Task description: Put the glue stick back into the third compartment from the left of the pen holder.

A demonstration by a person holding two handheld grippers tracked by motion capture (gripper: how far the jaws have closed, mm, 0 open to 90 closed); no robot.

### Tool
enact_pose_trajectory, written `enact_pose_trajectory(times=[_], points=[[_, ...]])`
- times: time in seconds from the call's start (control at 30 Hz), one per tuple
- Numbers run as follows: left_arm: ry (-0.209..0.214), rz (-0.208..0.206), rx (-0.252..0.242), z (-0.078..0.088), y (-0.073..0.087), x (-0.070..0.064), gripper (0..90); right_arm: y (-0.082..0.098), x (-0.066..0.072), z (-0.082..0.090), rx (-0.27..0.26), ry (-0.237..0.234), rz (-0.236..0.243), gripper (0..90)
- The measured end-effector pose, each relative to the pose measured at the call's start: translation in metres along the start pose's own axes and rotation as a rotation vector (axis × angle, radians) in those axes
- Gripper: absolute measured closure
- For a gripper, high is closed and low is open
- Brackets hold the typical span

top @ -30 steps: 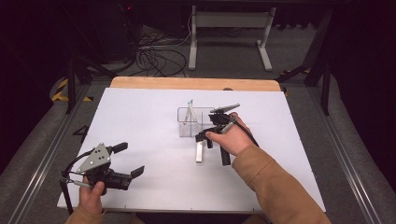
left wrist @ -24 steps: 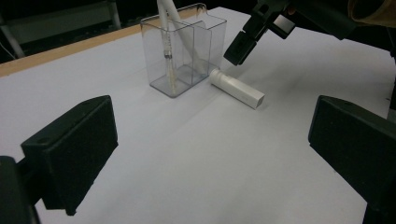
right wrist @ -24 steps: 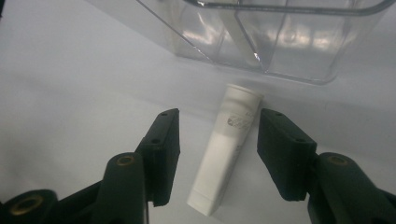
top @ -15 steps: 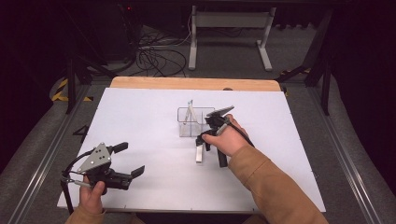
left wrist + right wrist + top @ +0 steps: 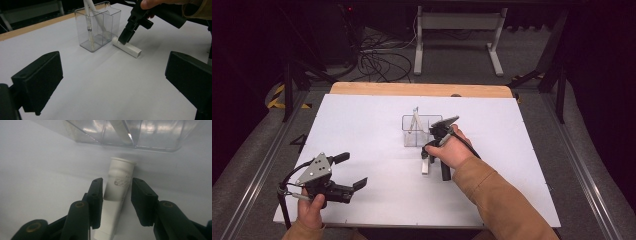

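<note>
A white tube lies flat on the white table, just in front of a clear two-compartment holder. A thin white stick leans inside the holder. My right gripper points down at the tube's far end. In the right gripper view the tube lies between the two jaws of my right gripper. They stand open, with a gap on the right side. My left gripper rests at the front left, open and holding nothing, far from the tube.
The holder stands right behind the tube's capped end. A wooden strip edges the table's far side. Beyond it are cables and a metal stand on a dark floor.
My right gripper has shifted slightly left and lowered over the tube. The tube, the holder and my left gripper have stayed put.
</note>
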State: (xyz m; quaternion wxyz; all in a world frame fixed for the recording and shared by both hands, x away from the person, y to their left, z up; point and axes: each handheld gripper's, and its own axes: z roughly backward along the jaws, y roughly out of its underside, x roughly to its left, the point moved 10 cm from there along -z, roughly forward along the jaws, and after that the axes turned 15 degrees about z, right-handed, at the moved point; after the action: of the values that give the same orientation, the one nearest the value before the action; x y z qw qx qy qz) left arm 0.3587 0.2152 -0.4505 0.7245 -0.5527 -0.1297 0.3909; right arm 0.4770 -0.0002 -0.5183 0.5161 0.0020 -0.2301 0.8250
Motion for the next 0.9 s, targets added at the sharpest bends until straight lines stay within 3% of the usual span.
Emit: enact_pose_trajectory(times=[0.6,0.9], points=[[-0.003,-0.003,0.0,0.0,0.0,0.0,2.2,0.0,0.008,-0.015,0.004,0.038,-0.02,62.4],[-0.001,0.001,0.001,-0.001,0.0,-0.001,2.2,0.0,0.009,-0.016,0.01,0.08,-0.037,65.6]])
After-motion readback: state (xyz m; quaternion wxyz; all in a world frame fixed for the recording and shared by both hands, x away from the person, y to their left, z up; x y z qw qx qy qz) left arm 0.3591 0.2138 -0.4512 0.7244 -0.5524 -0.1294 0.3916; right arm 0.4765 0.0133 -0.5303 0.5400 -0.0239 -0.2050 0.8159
